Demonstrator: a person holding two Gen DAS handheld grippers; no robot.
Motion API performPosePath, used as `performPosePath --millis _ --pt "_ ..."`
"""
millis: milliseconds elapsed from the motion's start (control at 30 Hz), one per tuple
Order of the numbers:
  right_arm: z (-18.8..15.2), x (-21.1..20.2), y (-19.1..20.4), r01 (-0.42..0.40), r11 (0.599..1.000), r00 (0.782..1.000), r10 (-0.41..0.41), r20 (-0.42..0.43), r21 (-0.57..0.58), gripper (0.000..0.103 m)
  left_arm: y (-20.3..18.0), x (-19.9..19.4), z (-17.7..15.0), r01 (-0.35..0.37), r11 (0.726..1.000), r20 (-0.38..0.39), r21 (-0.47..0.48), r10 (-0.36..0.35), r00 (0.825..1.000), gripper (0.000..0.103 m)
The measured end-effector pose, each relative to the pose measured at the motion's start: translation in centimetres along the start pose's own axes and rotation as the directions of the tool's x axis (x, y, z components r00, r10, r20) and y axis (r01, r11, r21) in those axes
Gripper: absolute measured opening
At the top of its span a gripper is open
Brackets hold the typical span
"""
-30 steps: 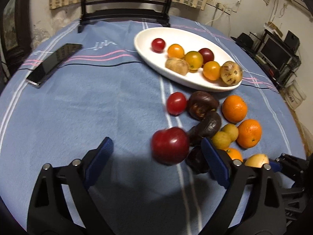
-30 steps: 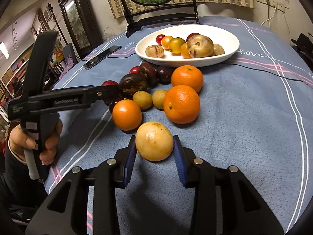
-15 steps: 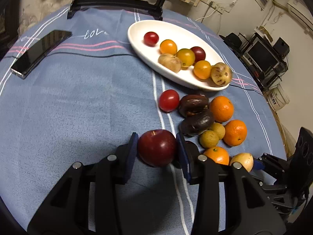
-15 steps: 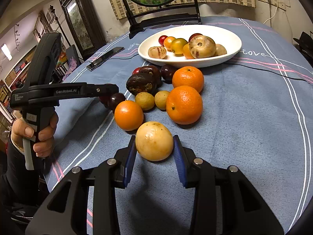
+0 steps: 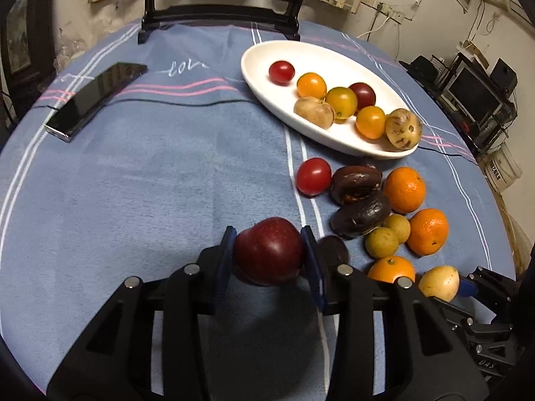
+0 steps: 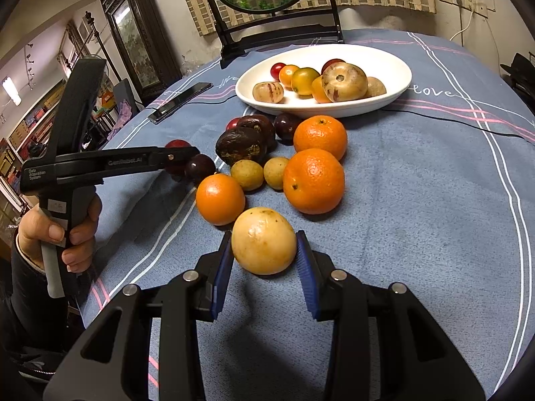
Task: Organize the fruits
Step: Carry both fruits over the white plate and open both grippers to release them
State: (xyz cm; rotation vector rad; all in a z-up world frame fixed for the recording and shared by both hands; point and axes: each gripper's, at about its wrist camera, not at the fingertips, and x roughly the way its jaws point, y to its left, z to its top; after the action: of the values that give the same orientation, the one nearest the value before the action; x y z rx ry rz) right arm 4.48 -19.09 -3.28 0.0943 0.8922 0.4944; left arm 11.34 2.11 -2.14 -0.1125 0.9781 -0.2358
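left gripper (image 5: 269,255) jaws just closed, pinching dark red apple (image 5: 268,250) on counter (image 5: 150,173); right gripper (image 6: 264,255) jaws clamp yellow round fruit (image 6: 263,240).

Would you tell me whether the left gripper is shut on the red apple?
Shut: left gripper pads press both sides of the red apple.

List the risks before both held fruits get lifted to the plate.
1. The dark red apple in the left gripper is round and glossy, gripped only at its sides by jaws that have just closed; it may slip.
2. A small dark fruit sits right against the right-hand finger and may roll.
3. The white plate is crowded at its near end, so the right gripper's yellow fruit could knock others.
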Motion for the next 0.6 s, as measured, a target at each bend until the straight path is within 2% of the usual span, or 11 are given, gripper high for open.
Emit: performPosePath --millis 300,600 --pt "0.6 -1.0 -0.1 0.053 0.998 0.998 -0.052 0.035 -0.015 0.039 -1.0 -3.2 0.9 0.012 0.999 0.085 0.038 -0.015 0.996 0.040" --pt "5.5 -3.8 -0.9 0.138 0.989 0.974 -0.128 0.185 -0.044 0.039 -4.2 -3.9 4.7 0.031 0.995 0.159 0.098 -0.046 0.986 0.040"
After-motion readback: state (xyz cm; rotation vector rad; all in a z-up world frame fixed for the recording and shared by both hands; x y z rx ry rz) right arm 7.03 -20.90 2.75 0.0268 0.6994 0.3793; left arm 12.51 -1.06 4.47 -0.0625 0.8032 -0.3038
